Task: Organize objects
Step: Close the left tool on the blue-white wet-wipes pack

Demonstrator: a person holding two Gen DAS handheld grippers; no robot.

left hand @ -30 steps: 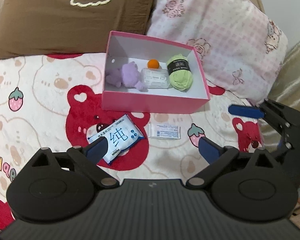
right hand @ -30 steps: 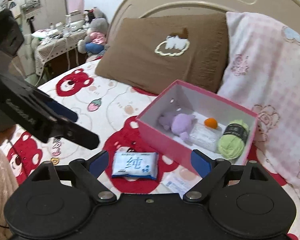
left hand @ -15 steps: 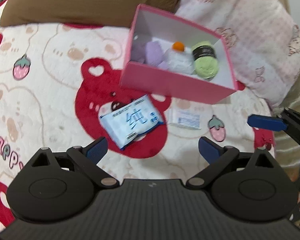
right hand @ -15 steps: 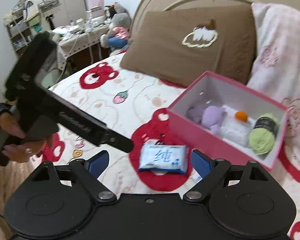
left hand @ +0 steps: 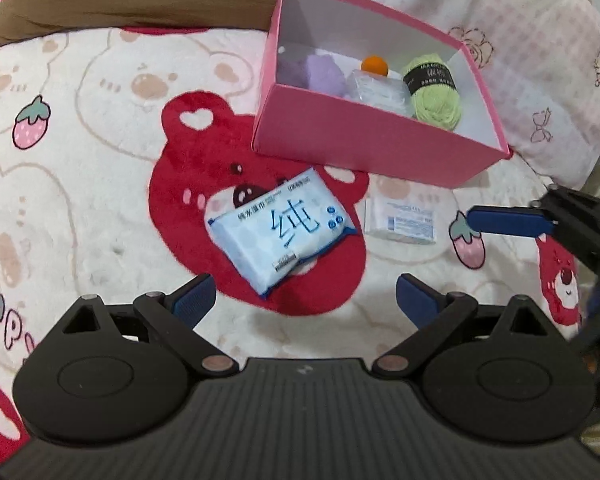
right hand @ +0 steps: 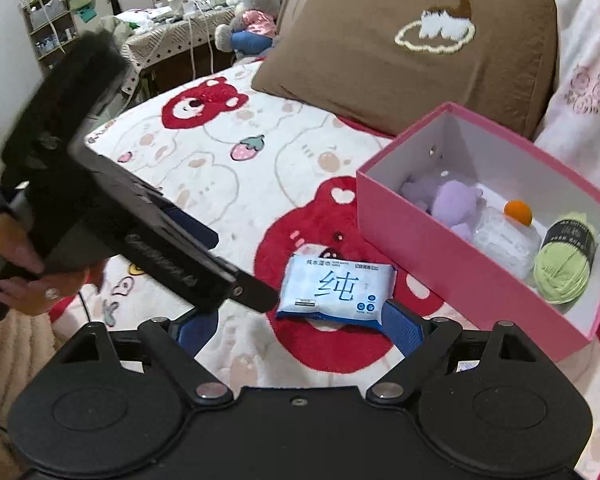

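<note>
1. Grippers first: your left gripper has its two blue fingers spread wide, and nothing is between them. It holds nothing.
2. Your right gripper is spread wide too. Its blue fingers have only the blanket between them, and it grips nothing.
3. Just ahead of your left gripper lies the blue wipes pack. It is flat on the bear blanket, on top of a big red bear face. It sits between your two fingers but a bit farther out, and they do not touch it.
4. From your right gripper, the same wipes pack is just past the fingertips. Its near edge is very close to the right-side finger. You cannot tell if they touch.
5. A small white packet lies ahead and to the right of your left gripper, just beside the wipes pack.
6. The pink box is farther ahead of your left gripper, past the wipes pack. From your right gripper it is ahead and to the right.
7. Inside the box sit a purple soft toy, a clear little case, an orange ball and a green yarn ball.
8. Behind the box lean a brown pillow and a pink pillow.
9. In the right camera, your left hand wraps around the handle of the left gripper, off to the left side.
</note>
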